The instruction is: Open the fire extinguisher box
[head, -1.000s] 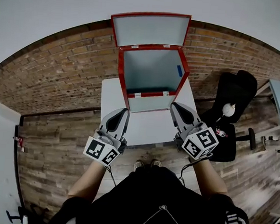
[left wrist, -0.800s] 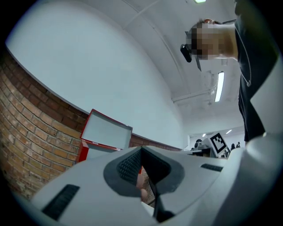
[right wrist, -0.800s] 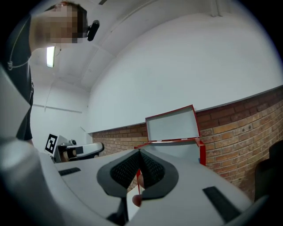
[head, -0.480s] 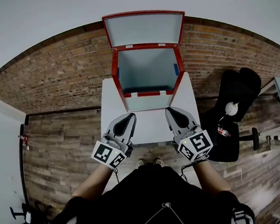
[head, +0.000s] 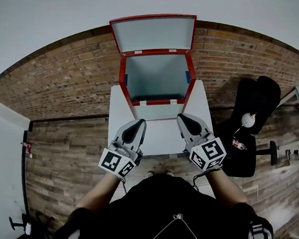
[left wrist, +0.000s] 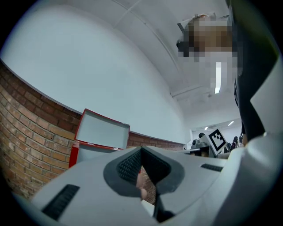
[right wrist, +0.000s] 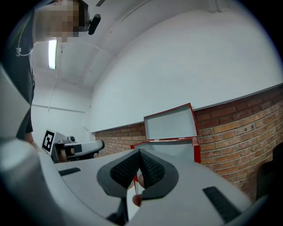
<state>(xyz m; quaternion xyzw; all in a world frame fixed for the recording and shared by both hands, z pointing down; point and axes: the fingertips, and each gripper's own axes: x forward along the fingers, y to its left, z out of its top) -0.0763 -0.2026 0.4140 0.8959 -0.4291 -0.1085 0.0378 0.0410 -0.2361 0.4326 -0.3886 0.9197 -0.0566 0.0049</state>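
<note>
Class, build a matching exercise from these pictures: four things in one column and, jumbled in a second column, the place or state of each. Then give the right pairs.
Column 1
1. box lid
2. white table
3. left tool
4. black chair

Column 2
A. shut, holding nothing
B. on the wooden floor, right of the table
C. raised open
D. under the red box

Pairs: 1-C, 2-D, 3-A, 4-B
</note>
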